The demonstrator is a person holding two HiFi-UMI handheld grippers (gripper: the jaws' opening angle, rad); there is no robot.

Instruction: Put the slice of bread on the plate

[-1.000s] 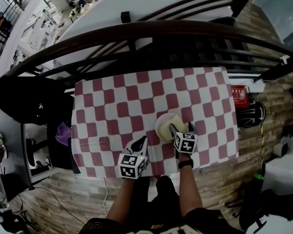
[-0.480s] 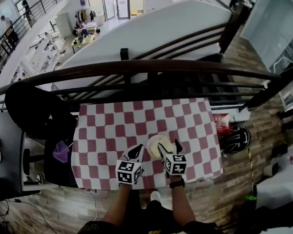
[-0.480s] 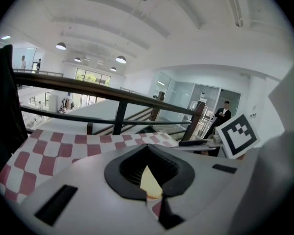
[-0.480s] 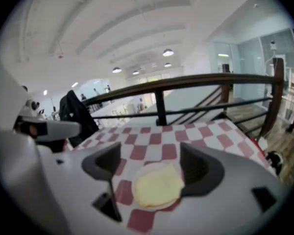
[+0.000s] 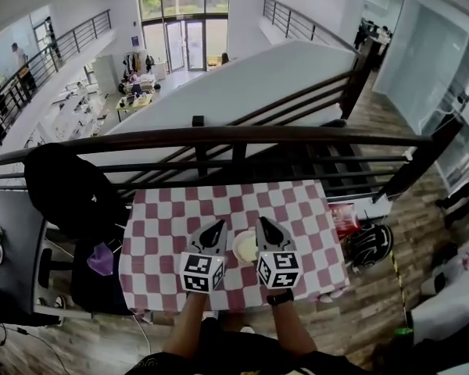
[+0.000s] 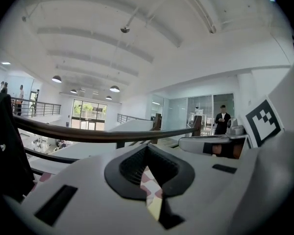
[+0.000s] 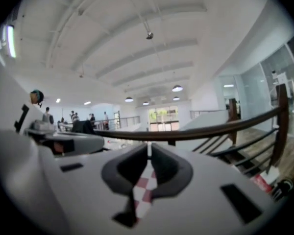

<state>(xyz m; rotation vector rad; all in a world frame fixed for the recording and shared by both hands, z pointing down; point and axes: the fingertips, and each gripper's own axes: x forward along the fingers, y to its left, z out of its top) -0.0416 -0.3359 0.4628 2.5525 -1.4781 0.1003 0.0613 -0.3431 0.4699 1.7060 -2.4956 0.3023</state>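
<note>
A pale round plate (image 5: 245,247) lies on the red-and-white checked tablecloth (image 5: 297,201), seen in the head view between my two grippers. A lighter slice of bread seems to rest on it, but it is too small to make out well. My left gripper (image 5: 217,226) hangs above the cloth just left of the plate, its jaws shut and empty. My right gripper (image 5: 264,223) hangs just right of the plate, also shut on nothing. In the left gripper view the left gripper (image 6: 146,147) points nearly level at the railing. The right gripper (image 7: 149,146) does the same in its own view.
A dark wooden railing (image 5: 219,137) runs along the table's far side, with a stairwell beyond. A black coat (image 5: 62,186) and a purple item (image 5: 100,258) are at the left. A red packet (image 5: 344,217) and a black helmet (image 5: 371,244) lie at the right.
Both grippers have risen from the table and tipped up toward level. The right gripper's jaws, open at the plate before, are now shut. The plate stays on the cloth.
</note>
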